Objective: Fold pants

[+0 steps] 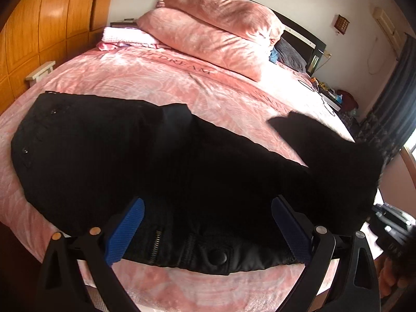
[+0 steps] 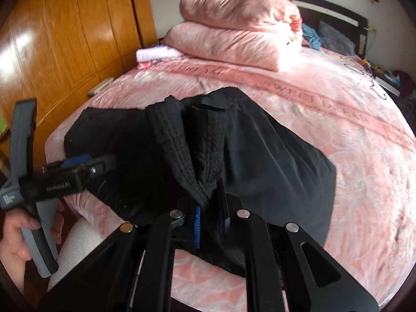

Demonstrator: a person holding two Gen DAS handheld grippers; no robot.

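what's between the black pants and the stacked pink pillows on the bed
Only bare pink bedspread with printed lettering lies between the black pants and the stacked pink pillows; both wrist views show it.

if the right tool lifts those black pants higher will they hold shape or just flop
Probably flop: where the right tool pinches the black pants, the cloth already bunches into soft ridges. The rest would likely drag over the plush pink bedspread, not slide. The waistband with its snap looks thicker, perhaps stiffer.

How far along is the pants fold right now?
Done: the black pants lie spread on the pink bedspread, waistband button nearest. In hand: the right gripper is shut on a bunched hem section, lifted; the left gripper is open over the waistband. Left: laying that fold flat and any further folds.
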